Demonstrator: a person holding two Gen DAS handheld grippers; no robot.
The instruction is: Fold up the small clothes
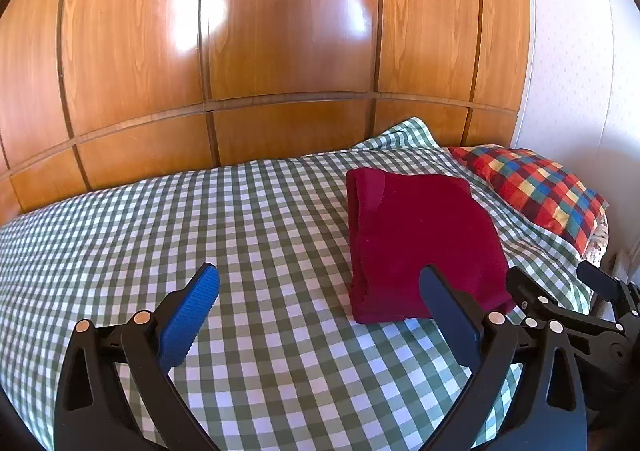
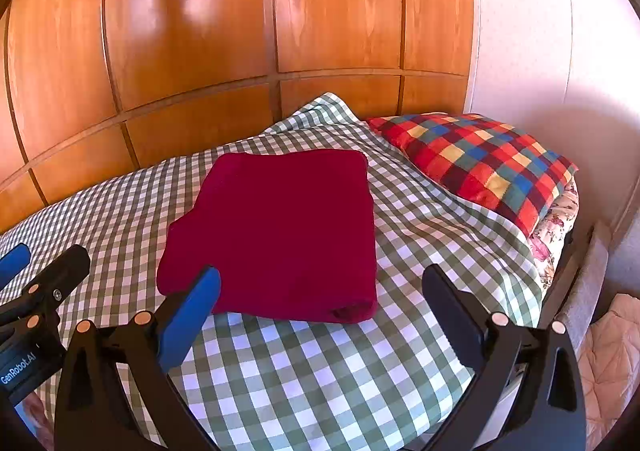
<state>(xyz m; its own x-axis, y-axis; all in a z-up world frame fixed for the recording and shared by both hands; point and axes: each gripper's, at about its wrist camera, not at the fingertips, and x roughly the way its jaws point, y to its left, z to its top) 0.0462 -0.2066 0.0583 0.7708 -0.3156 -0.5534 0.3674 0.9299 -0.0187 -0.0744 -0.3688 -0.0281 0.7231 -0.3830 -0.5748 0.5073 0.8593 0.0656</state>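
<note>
A dark red garment (image 1: 420, 247) (image 2: 280, 227) lies folded into a compact rectangle on the green-and-white checked bedspread (image 1: 200, 235) (image 2: 304, 371). My left gripper (image 1: 320, 279) is open, hovering above the cloth just left of and in front of the garment, holding nothing. My right gripper (image 2: 320, 283) is open too, hanging in front of the garment's near edge with nothing between its fingers. The right gripper's black frame (image 1: 568, 311) shows at the right edge of the left wrist view; the left gripper's frame (image 2: 40, 291) shows at the left edge of the right wrist view.
A multicoloured checked pillow (image 1: 536, 191) (image 2: 484, 163) lies right of the garment near the bed's edge. A wooden panelled wardrobe (image 1: 260, 51) (image 2: 240, 31) rises behind the bed. A white wall (image 2: 540, 51) stands at right, with pale fabric (image 2: 612, 363) on the floor.
</note>
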